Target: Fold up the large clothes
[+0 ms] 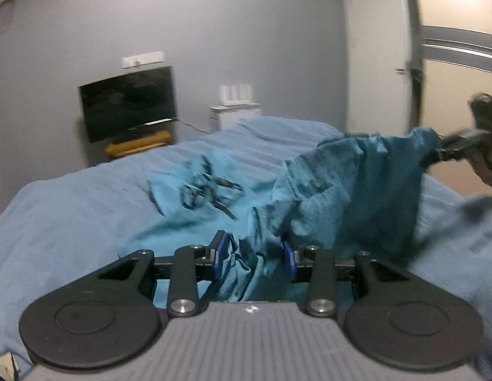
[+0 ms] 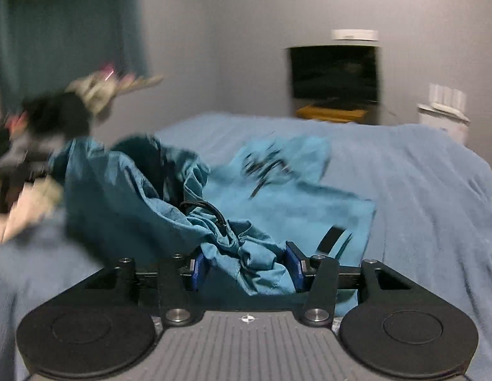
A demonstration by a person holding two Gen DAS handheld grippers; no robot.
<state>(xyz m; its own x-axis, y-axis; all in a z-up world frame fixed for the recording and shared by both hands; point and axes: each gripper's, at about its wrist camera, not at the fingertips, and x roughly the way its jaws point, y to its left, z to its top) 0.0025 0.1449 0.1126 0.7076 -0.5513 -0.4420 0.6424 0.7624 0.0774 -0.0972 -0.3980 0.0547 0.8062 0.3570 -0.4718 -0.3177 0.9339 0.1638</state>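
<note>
A large teal garment [image 1: 335, 190] with a dark print lies crumpled on the blue bed cover [image 1: 71, 209]. In the left wrist view my left gripper [image 1: 255, 254] has a bunched fold of it filling the gap between its blue pads. The cloth rises to the right, where my right gripper [image 1: 442, 154] holds a raised corner. In the right wrist view my right gripper [image 2: 246, 263] pinches another bunch of the teal garment [image 2: 293, 197]. The blurred left gripper [image 2: 39, 171] holds the far corner at the left. The picture is smeared by motion.
A dark TV [image 1: 128, 104] on a yellow stand [image 1: 139, 143] is against the grey far wall. A white unit [image 1: 235, 111] stands beside it and a white door [image 1: 376, 57] is at the right. A teal curtain [image 2: 68, 31] hangs at the left of the right wrist view.
</note>
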